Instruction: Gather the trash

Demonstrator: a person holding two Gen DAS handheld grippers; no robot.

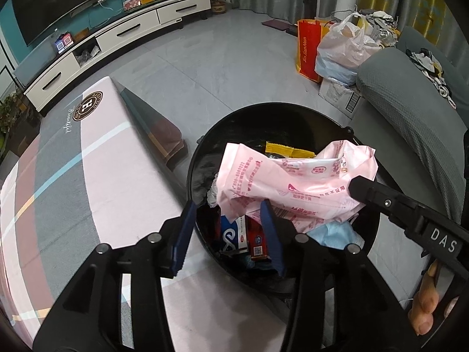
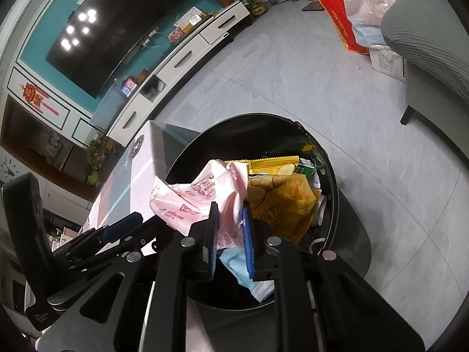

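where the black bin (image 1: pixel 205 158) brims, pink wrapper (image 1: pixel 293 182) atop, right tool (image 2: pixel 230 226) pinching it, left tool (image 1: pixel 228 234) open, chip bag (image 2: pixel 281 199) inside

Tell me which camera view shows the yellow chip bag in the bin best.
The right wrist view: the yellow chip bag lies broadly exposed in the black bin, its potato-slice print readable, beside the pink wrapper. The left wrist view shows only a yellow strip behind the pink wrapper.

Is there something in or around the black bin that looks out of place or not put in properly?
Yes. The crumpled pink plastic wrapper lies on top of the heap in the round black bin and sticks up above its rim instead of sitting inside. Nothing appears spilled on the floor.
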